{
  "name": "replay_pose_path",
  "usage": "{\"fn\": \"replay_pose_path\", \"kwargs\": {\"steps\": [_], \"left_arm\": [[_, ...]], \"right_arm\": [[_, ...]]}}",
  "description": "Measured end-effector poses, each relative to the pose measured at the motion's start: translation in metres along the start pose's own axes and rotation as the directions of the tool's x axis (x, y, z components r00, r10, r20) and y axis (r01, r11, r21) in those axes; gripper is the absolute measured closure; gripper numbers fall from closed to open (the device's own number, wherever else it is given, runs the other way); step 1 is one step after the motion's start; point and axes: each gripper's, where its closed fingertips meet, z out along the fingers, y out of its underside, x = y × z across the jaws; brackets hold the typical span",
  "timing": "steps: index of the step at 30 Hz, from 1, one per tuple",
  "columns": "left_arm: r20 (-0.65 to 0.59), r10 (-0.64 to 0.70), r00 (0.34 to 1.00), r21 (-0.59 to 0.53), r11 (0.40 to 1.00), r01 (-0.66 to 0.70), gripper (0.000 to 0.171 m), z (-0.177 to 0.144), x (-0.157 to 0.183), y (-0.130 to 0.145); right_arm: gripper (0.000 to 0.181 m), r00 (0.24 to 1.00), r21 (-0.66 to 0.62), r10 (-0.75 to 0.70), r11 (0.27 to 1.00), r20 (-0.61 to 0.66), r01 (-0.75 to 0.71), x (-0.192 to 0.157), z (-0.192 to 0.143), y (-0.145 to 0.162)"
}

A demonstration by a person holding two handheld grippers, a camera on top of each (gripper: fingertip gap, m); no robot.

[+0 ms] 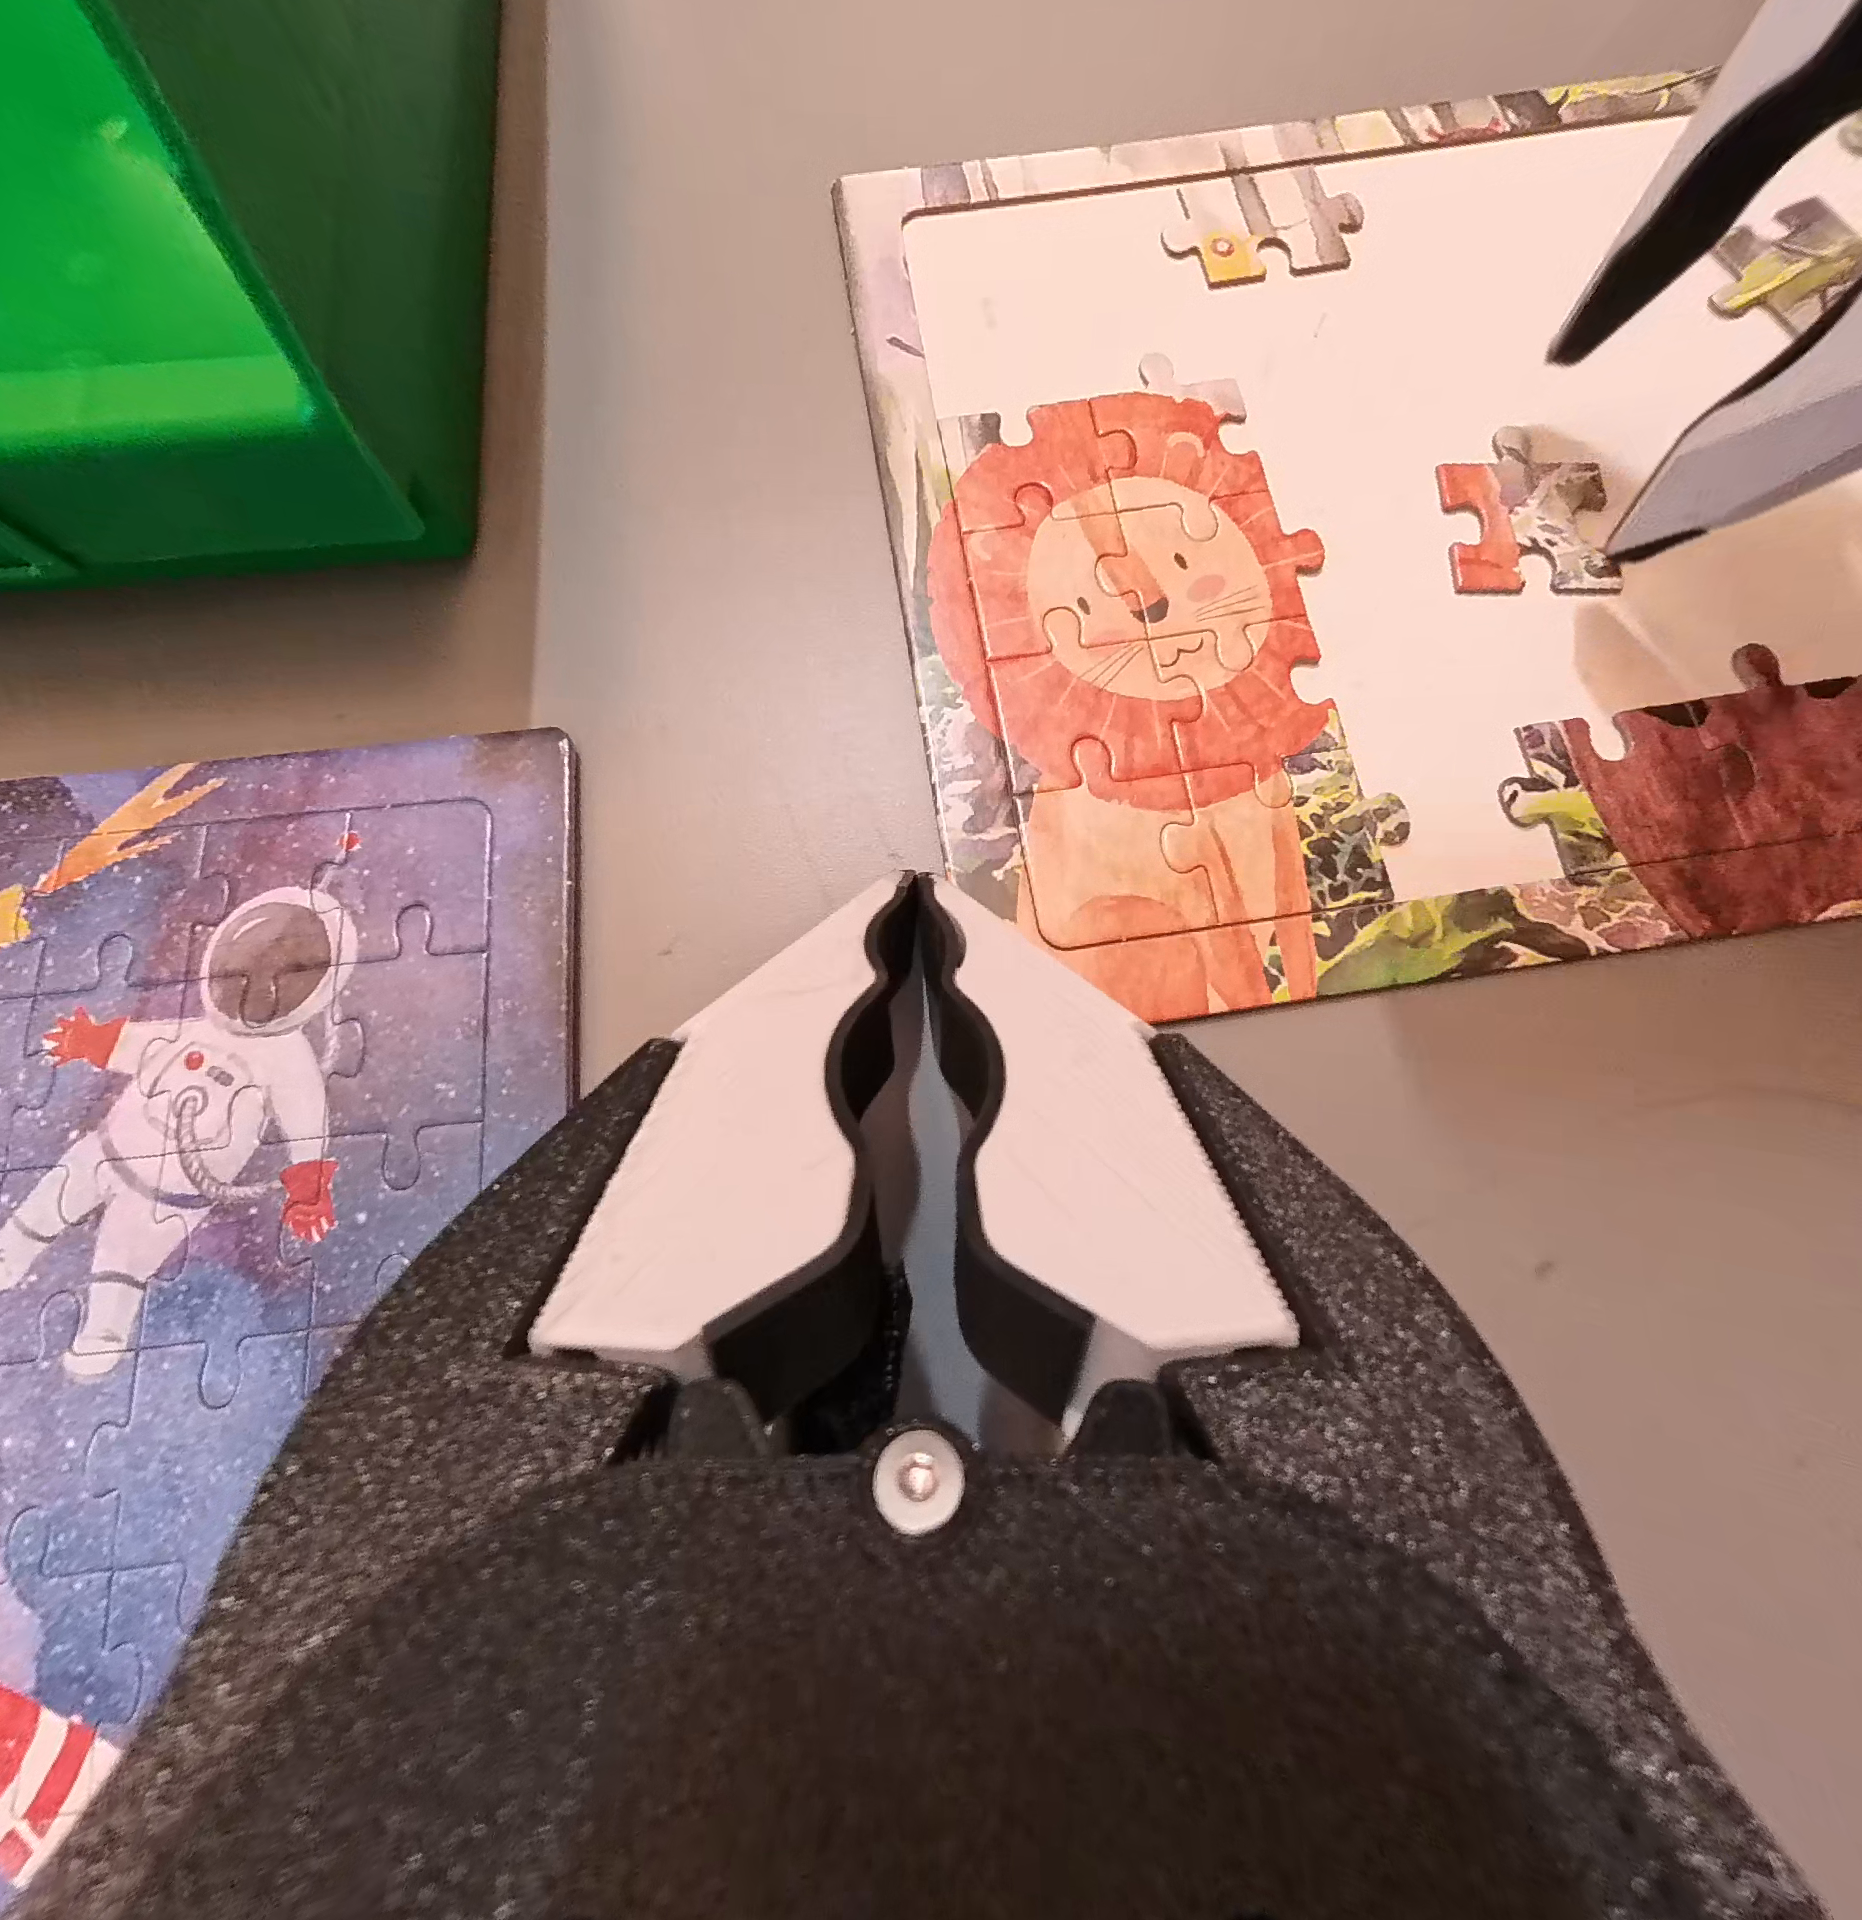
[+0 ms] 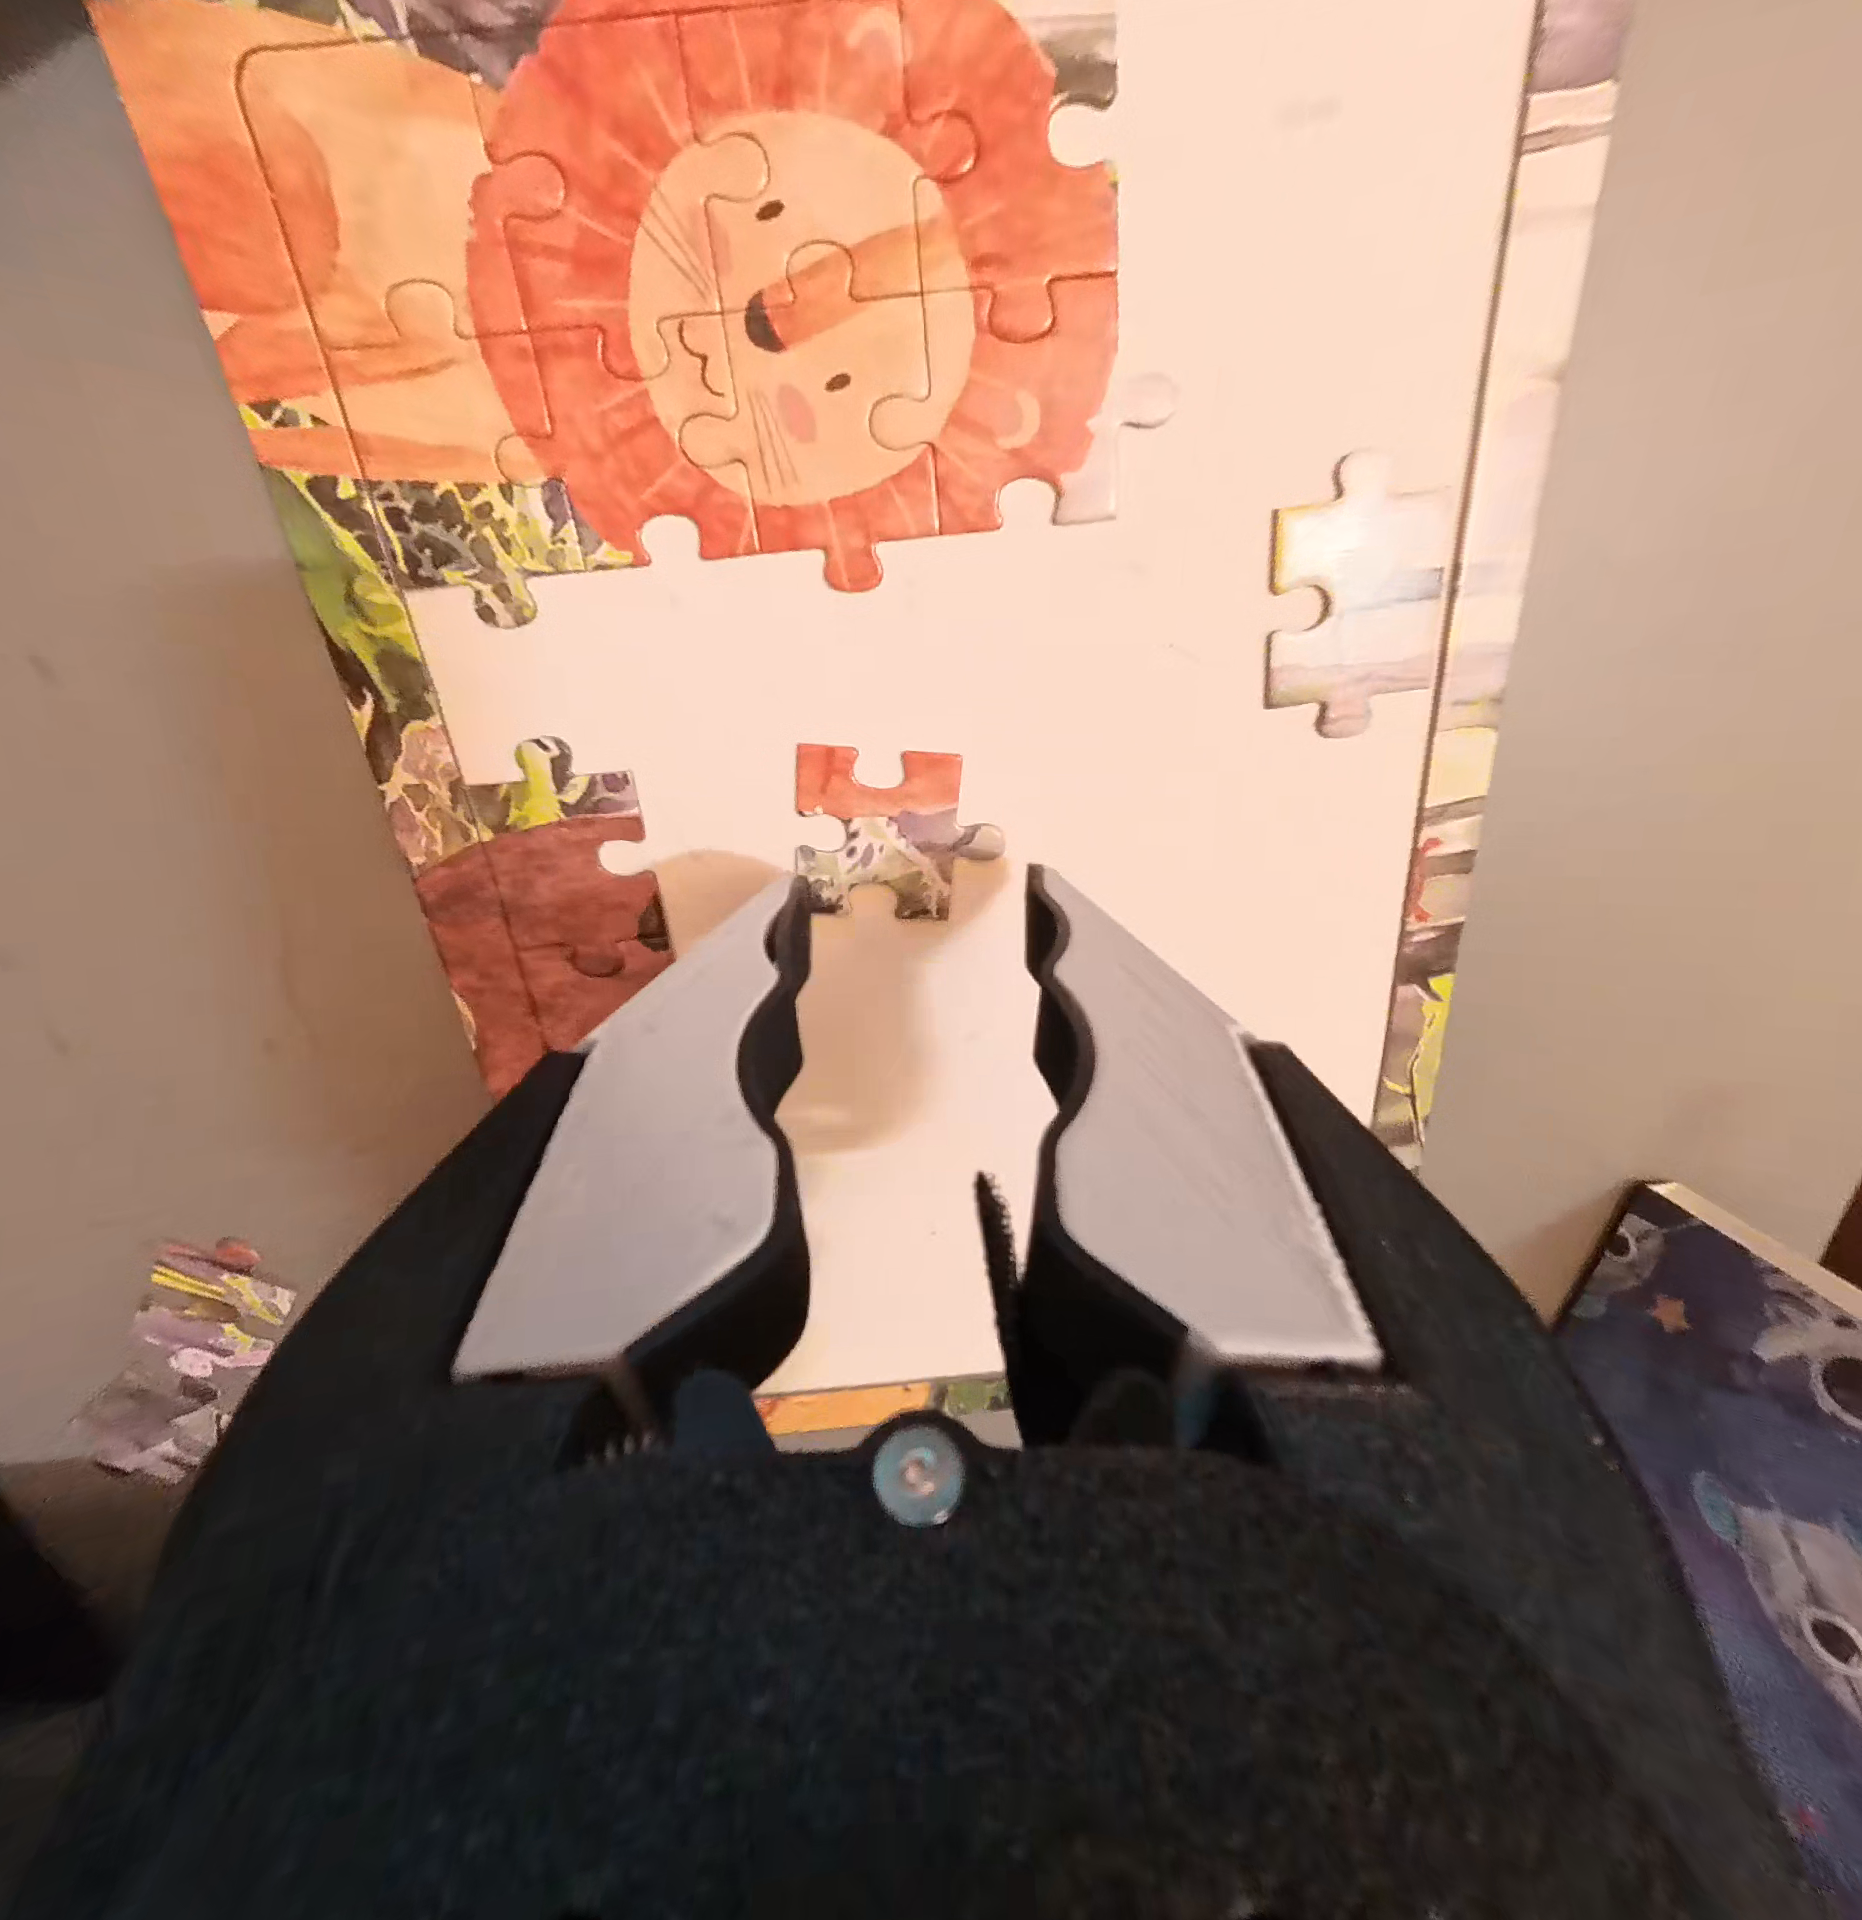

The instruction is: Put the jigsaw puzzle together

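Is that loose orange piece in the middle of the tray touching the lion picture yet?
Apart. The right wrist view shows bare white tray between the loose orange piece and the assembled lion; the left wrist view shows the same gap.

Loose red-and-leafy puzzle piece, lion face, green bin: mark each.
Loose red-and-leafy puzzle piece (image 2: 885, 831): right wrist view, centre of the piece.
Lion face (image 1: 1150, 582): left wrist view, the nose.
Green bin (image 1: 283, 260): left wrist view, its side wall.
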Motion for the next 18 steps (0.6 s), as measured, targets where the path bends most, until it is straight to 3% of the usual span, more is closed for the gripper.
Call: {"fn": "replay_pose_path", "kwargs": {"steps": [5, 18], "left_arm": [[-0.001, 0.002, 1.000, 0.000, 1.000, -0.002, 0.171, 0.0000, 0.0003, 0.0001], [-0.008, 0.003, 1.000, 0.000, 1.000, -0.003, 0.171, 0.0000, 0.0011, 0.0001]], "right_arm": [[0.141, 0.996, 0.047, 0.045, 0.998, 0.077, -0.048, -0.0043, 0.0057, -0.0060], [0.151, 0.999, 0.050, 0.011, 0.999, 0.030, -0.012, -0.0004, 0.0105, -0.0041]]}}
